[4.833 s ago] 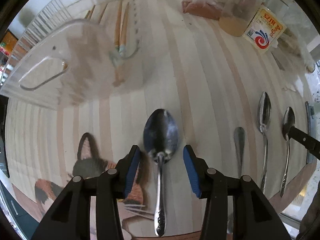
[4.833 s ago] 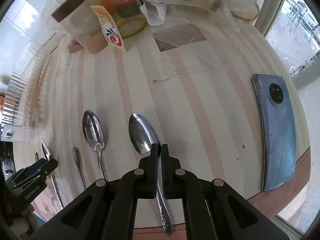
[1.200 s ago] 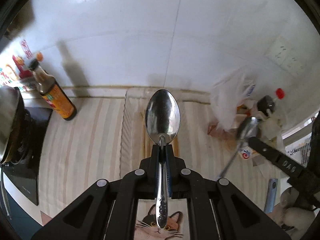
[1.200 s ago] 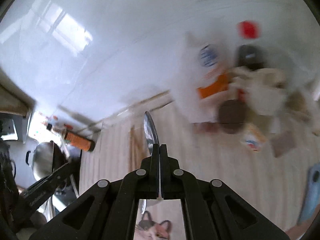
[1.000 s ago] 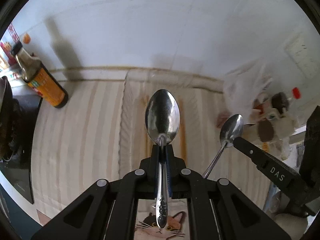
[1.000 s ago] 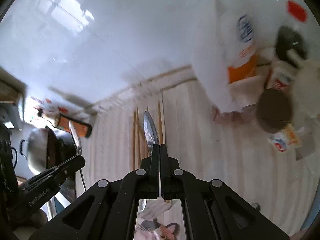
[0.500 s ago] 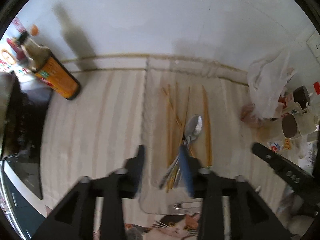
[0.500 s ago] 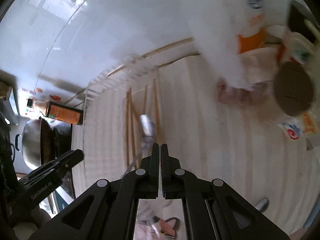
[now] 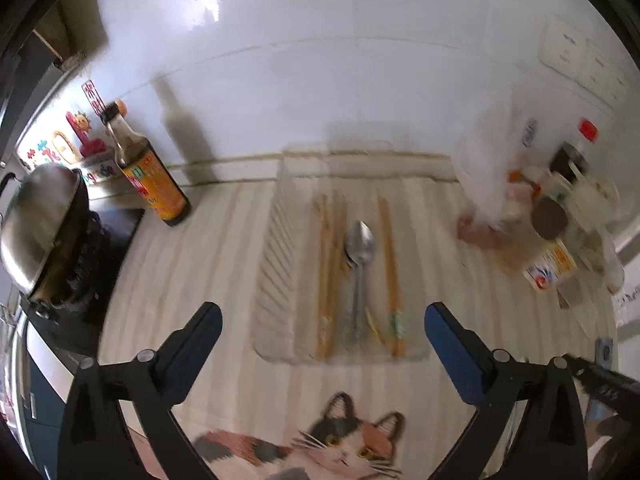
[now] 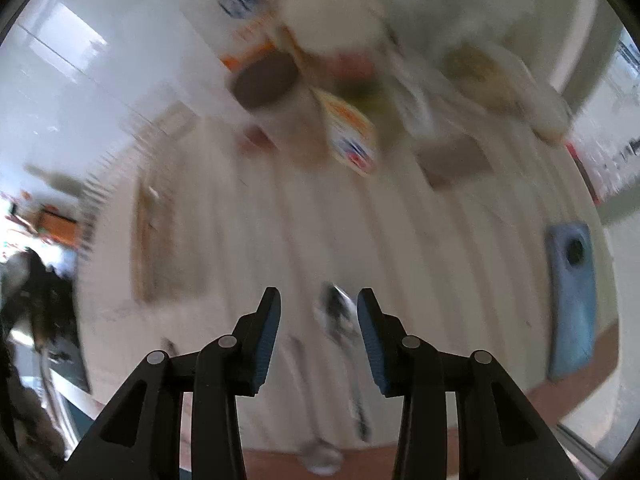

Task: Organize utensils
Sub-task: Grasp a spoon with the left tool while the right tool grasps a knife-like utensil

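In the left wrist view a clear ribbed plastic tray (image 9: 272, 280) lies on the striped counter. In it lie metal spoons (image 9: 359, 256) stacked lengthwise between several wooden chopsticks (image 9: 326, 264). My left gripper (image 9: 322, 340) is wide open and empty, held above the tray's near end. In the blurred right wrist view my right gripper (image 10: 318, 332) is open and empty above a spoon (image 10: 340, 320) that lies on the counter. The tray shows at the left as a blur (image 10: 152, 240).
A soy sauce bottle (image 9: 148, 176) and a wok on a stove (image 9: 44, 232) stand at the left. Jars, packets and plastic bags (image 9: 552, 216) crowd the back right. A blue phone (image 10: 570, 300) lies at the right edge. A cat-print mat (image 9: 320, 444) is near me.
Both grippers carried spoons to the tray and let them go. Both have opened. The left has pulled back and up; the right has swung right toward the remaining spoon.
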Demonstrator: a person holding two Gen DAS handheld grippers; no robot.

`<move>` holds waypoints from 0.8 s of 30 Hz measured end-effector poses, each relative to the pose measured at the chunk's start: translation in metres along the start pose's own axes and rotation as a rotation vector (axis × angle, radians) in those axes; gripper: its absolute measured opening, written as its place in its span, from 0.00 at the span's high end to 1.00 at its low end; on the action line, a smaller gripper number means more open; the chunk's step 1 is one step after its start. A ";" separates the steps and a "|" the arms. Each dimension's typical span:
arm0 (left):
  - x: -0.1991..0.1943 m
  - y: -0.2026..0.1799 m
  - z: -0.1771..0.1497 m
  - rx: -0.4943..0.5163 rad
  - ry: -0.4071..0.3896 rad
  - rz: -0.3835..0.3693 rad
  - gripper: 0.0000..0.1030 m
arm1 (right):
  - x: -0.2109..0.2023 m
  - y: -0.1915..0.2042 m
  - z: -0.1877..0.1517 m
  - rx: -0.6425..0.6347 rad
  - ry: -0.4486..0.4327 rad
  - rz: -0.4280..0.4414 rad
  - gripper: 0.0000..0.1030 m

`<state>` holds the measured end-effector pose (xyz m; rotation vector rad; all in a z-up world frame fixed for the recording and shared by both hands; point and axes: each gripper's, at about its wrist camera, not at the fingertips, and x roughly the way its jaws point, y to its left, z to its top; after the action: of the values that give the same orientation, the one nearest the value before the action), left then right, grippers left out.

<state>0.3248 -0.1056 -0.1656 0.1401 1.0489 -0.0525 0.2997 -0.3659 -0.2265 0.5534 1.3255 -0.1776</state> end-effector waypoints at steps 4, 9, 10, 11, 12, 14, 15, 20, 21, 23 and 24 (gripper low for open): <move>0.009 -0.021 -0.025 0.045 0.056 0.001 0.00 | 0.029 -0.013 -0.021 -0.039 0.061 -0.028 0.57; 0.021 -0.036 -0.053 0.095 0.109 0.066 0.00 | 0.064 -0.003 -0.033 -0.130 0.090 -0.063 0.55; 0.025 -0.039 -0.057 0.104 0.123 0.080 0.00 | 0.070 0.001 -0.034 -0.153 0.095 -0.089 0.55; 0.029 -0.042 -0.063 0.113 0.138 0.094 0.00 | 0.076 0.004 -0.036 -0.172 0.099 -0.112 0.53; 0.032 -0.044 -0.068 0.119 0.151 0.103 0.00 | 0.078 0.009 -0.040 -0.204 0.074 -0.135 0.55; 0.038 -0.047 -0.077 0.124 0.172 0.111 0.00 | 0.082 0.019 -0.045 -0.267 0.047 -0.212 0.73; 0.041 -0.049 -0.080 0.123 0.186 0.110 0.00 | 0.082 0.021 -0.047 -0.284 0.038 -0.220 0.81; 0.043 -0.063 -0.094 0.117 0.255 0.044 0.00 | 0.079 0.002 -0.048 -0.243 0.039 -0.235 0.95; 0.043 -0.069 -0.098 0.120 0.277 0.014 0.00 | 0.075 -0.009 -0.049 -0.223 0.043 -0.230 0.95; 0.046 -0.083 -0.107 0.125 0.344 -0.056 0.00 | 0.069 -0.029 -0.051 -0.182 0.054 -0.227 0.95; 0.048 -0.095 -0.116 0.142 0.392 -0.111 0.00 | 0.065 -0.043 -0.055 -0.159 0.061 -0.225 0.95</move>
<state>0.2386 -0.1825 -0.2728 0.2265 1.4447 -0.2062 0.2502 -0.3643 -0.3077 0.2765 1.4460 -0.2399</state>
